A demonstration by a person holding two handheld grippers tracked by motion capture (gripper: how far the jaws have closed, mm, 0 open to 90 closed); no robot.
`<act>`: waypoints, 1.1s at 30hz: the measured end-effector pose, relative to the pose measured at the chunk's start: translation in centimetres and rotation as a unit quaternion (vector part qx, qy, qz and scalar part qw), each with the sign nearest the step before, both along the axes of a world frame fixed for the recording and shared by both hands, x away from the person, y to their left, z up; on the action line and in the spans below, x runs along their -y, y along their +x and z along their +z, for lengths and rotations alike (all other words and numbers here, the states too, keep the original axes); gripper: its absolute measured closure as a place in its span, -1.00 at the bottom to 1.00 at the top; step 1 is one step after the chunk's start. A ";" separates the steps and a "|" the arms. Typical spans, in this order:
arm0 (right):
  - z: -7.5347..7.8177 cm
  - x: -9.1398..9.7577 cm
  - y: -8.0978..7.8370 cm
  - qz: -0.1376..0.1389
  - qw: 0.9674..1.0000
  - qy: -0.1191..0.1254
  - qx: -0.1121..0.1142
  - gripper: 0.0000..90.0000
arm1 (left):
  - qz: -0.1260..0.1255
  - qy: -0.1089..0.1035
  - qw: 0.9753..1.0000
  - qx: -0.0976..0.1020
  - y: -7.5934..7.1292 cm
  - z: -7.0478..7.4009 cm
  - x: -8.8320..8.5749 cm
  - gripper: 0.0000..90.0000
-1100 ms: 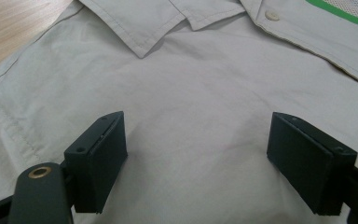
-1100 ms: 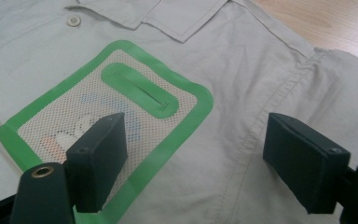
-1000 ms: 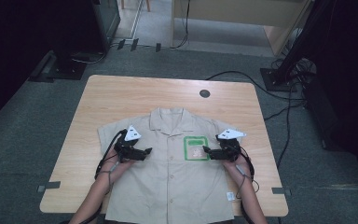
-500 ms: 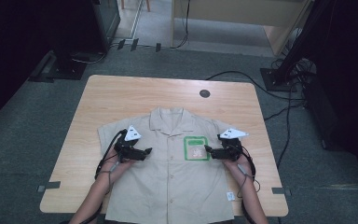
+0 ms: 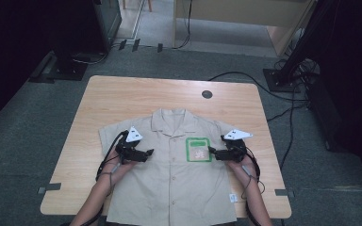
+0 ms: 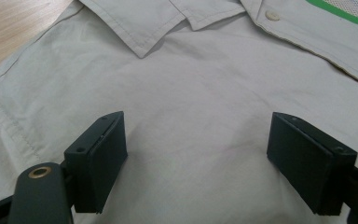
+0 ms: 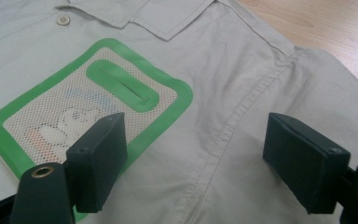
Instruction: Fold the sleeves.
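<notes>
Both grippers, left gripper (image 5: 147,153) and right gripper (image 5: 212,151), hover spread wide over the beige shirt (image 5: 174,179); each should pinch cloth squarely, the right clear of the green pocket (image 7: 93,102) at its ten o'clock.

From above, the shirt (image 5: 174,179) runs off the bottom edge below my hands, so I can't see its hem. The tag (image 5: 232,198) near my right forearm is too small to read. Ahead of my right gripper (image 7: 193,163), the print inside the green-edged pocket (image 7: 74,112) is blurred and partly behind my jaw.
</notes>
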State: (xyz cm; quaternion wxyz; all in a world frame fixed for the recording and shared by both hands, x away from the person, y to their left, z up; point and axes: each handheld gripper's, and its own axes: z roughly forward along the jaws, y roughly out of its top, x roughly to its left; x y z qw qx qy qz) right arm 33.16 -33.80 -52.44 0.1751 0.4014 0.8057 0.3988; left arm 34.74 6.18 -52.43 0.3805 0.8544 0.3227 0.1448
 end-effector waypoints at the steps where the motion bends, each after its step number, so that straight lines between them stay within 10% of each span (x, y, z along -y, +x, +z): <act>1: 0.0 0.1 0.0 -0.002 1.000 0.000 -0.001 -0.53 | 0.000 0.000 1.000 0.000 0.0 0.0 0.0 -0.56; 33: 0.0 1.8 0.3 -0.023 1.000 0.004 -0.003 -0.53 | 0.000 0.000 1.000 0.000 0.0 0.0 0.0 -0.56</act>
